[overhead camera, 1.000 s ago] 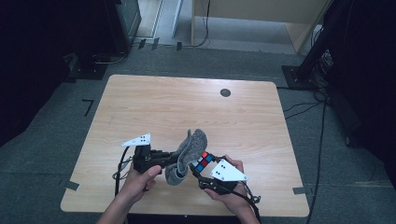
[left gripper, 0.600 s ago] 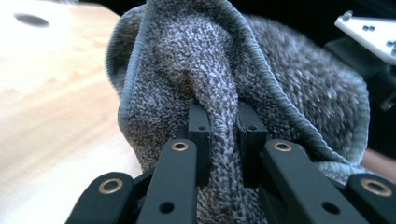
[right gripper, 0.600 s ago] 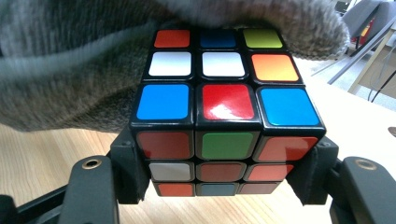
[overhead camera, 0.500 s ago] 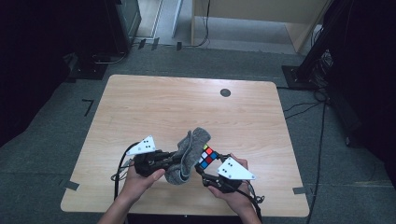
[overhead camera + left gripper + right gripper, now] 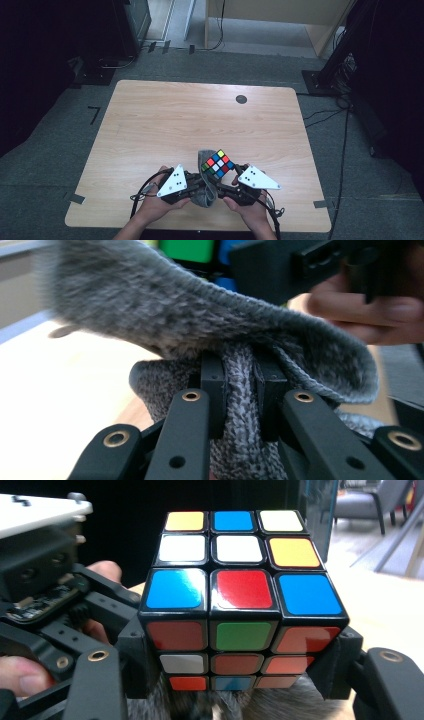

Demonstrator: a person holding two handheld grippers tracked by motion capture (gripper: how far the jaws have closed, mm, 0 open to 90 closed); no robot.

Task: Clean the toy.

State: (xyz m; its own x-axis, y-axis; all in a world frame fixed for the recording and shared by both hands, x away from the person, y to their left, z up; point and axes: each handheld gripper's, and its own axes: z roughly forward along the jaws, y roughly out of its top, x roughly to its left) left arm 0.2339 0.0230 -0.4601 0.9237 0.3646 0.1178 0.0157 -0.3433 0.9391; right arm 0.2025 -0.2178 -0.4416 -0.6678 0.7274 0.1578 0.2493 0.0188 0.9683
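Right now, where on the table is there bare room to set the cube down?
Nearly all of the table is bare: the whole far half up to the dark round disc, and both side strips. It is crowded only at the near edge, where the left gripper pinches the grey cloth and the right gripper clamps the cube.

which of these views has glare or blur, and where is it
Right gripper view: glare on the glossy stickers of the cube, sharp up close, the room behind soft. Left gripper view: the grey cloth is sharp at the jaws, blurred at its upper left edge, with the table washed out bright. High view: even light on the table, dark surroundings.
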